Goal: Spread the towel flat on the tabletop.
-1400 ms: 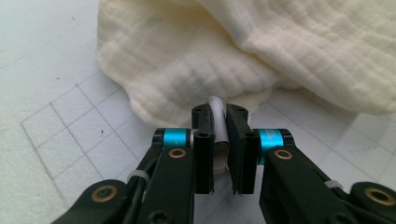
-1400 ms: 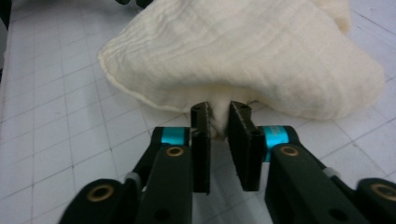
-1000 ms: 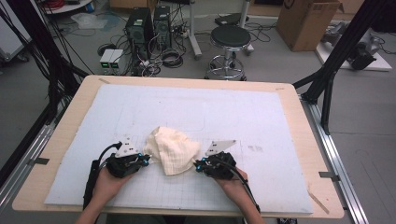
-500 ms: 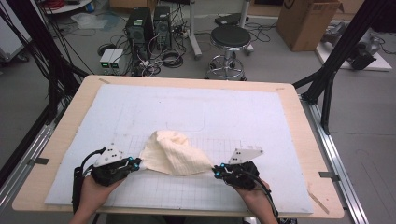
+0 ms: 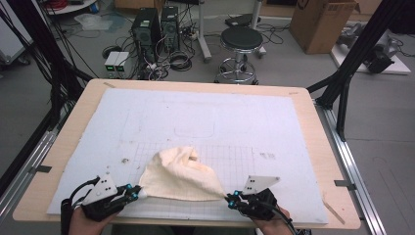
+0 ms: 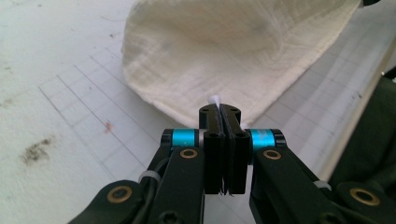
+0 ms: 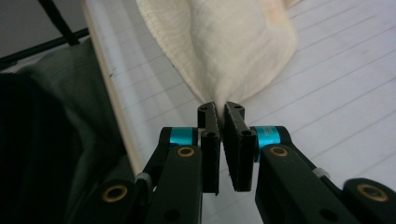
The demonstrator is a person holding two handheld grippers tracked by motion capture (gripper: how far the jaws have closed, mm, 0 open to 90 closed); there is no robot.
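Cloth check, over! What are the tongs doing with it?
Left tongs and right tongs each shut on a corner. Cloth stretched between them, low over the mat. Nothing in the way.

No text, label, brand or number can be read in any view. A dark printed mark is seen on the cardboard box (image 5: pixel 320 22) on the floor beyond the far right corner of the counter (image 5: pixel 313 147), but it is too small and cropped to be read. Only a thin drawn grid and faint outlines are carried by the white mat (image 5: pixel 205 117).
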